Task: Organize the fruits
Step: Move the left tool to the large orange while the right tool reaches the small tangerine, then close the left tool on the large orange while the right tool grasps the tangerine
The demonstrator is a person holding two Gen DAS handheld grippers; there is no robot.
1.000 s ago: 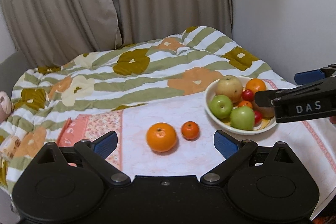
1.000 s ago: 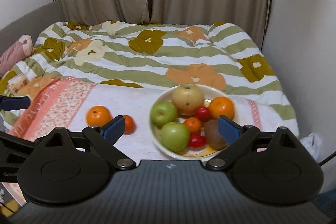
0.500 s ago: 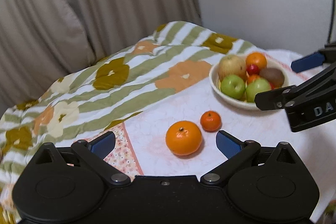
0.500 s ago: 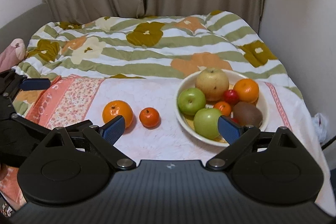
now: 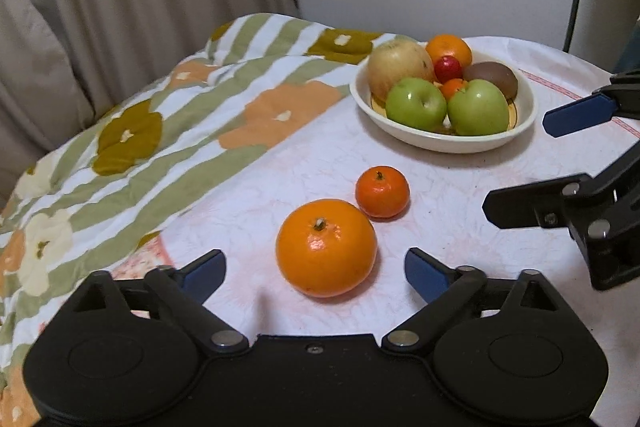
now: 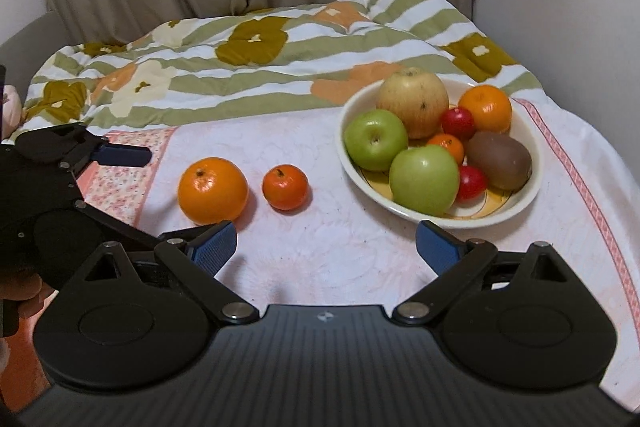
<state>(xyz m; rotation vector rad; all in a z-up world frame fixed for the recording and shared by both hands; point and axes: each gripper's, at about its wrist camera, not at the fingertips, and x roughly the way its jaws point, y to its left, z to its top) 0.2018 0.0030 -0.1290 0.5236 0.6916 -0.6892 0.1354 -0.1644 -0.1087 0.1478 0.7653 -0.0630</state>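
Left gripper [image 5: 315,269] is spread wide and holding nothing, fingers either side of the big orange [image 5: 326,247], which sits on the pink cloth [image 5: 328,163] just short of the white bowl [image 5: 524,119]. The small tangerine [image 5: 382,191] lies between that orange and the bowl, nearly touching the orange. Right gripper [image 6: 325,247] is spread wide and empty too, hovering near the bowl's front rim, and the bowl's piled with apples, a kiwi and small fruit.
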